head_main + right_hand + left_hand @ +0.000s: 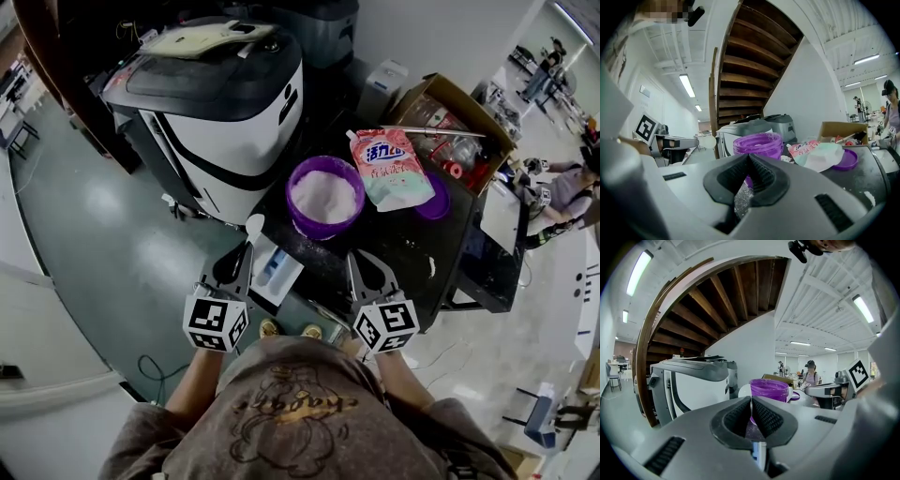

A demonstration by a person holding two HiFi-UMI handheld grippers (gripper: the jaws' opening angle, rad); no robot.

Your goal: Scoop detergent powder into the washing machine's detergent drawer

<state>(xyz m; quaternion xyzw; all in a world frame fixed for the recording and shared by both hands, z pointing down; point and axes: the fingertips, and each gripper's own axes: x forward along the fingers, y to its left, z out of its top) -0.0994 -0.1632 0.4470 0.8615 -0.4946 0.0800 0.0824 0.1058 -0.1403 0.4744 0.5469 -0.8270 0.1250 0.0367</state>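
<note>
Both pairs of jaws read as closed on my feeds, though not alike. On the left gripper the ribbed pads are pinched on the thin handle of a white spoon, whose round bowl sticks up past the tips. On the right gripper the pads meet with nothing between them. From the head view I see the left gripper and right gripper side by side at the near edge of the black table, with the spoon raised over that edge, its bowl just left of the purple tub. The tub stands open on the table, filled with white detergent powder, and it sits straight ahead of both jaw cameras. What looks to me like the detergent drawer, a white tray with a blue insert, lies at the table's near-left corner, just beside the left gripper's tips. A detergent pouch lies flat to the right of the tub, overlapping a purple lid. Behind and to the left stands the washing machine, and an open cardboard box sits at the far right.
</note>
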